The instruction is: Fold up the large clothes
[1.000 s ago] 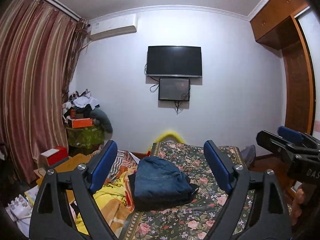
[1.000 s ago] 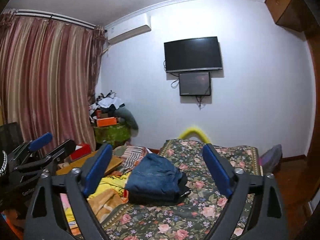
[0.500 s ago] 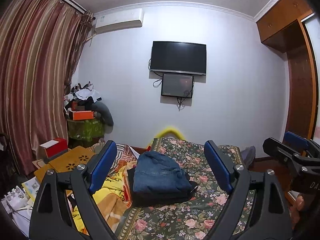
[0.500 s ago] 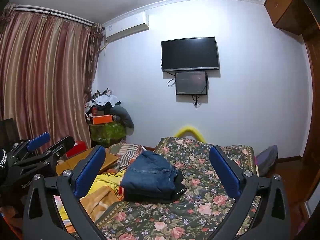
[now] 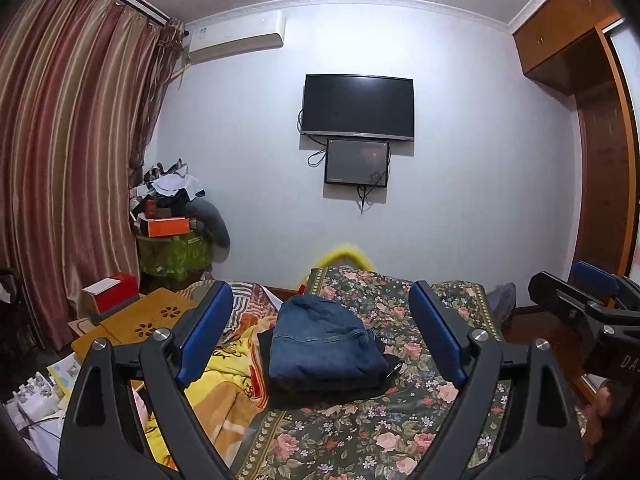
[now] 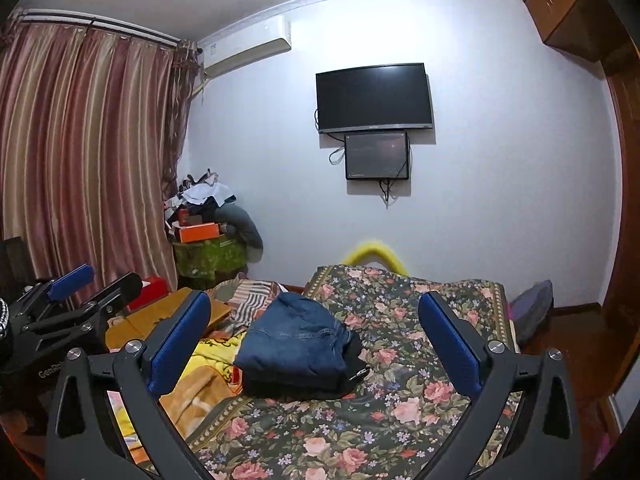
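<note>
A folded pair of blue jeans (image 5: 320,344) (image 6: 296,340) lies on a black garment (image 5: 328,394) (image 6: 300,390) in the middle of the floral bed cover (image 5: 380,432) (image 6: 400,408). My left gripper (image 5: 320,294) hovers short of the jeans, open, with nothing between its blue pads. It also shows at the left edge of the right wrist view as the left gripper (image 6: 110,276). My right gripper (image 6: 314,300) is held beside it, open and empty as well, and appears at the right edge of the left wrist view as the right gripper (image 5: 568,280). Neither touches the clothes.
A yellow and orange blanket (image 5: 224,392) is bunched on the bed's left side. A wooden lap table (image 5: 148,316), a red box (image 5: 112,296) and a cluttered green stand (image 5: 176,252) sit by the curtain. A wardrobe (image 5: 600,200) stands on the right.
The right gripper's jaws have spread a little wider. Both grippers otherwise stay nearly where they were, and the jeans have not moved.
</note>
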Available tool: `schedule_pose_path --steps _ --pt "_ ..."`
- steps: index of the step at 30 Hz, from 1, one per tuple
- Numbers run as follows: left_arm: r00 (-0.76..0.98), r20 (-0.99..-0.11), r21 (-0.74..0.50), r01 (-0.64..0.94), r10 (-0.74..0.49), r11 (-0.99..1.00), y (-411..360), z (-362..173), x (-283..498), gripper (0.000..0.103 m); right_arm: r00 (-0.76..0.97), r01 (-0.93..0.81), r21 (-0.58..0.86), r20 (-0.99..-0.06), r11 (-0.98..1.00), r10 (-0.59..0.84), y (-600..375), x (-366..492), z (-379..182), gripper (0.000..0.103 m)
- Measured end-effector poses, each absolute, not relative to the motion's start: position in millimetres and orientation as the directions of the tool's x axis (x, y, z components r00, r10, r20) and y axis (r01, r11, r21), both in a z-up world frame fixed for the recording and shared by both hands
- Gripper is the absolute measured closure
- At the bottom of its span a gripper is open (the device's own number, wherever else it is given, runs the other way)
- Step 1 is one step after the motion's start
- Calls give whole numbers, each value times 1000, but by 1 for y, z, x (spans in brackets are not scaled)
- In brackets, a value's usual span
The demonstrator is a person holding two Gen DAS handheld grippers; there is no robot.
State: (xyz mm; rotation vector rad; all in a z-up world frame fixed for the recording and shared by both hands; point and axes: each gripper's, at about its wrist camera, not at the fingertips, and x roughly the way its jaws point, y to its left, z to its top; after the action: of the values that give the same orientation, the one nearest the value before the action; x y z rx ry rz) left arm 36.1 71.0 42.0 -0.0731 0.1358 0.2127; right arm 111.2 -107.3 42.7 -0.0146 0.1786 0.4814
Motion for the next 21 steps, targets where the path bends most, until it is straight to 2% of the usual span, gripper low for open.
schedule_pose_path --steps 21 --pt "966 -157 -73 -220 206 973 72 37 44 8 867 -463 42 -185 885 463 -109 110 45 0"
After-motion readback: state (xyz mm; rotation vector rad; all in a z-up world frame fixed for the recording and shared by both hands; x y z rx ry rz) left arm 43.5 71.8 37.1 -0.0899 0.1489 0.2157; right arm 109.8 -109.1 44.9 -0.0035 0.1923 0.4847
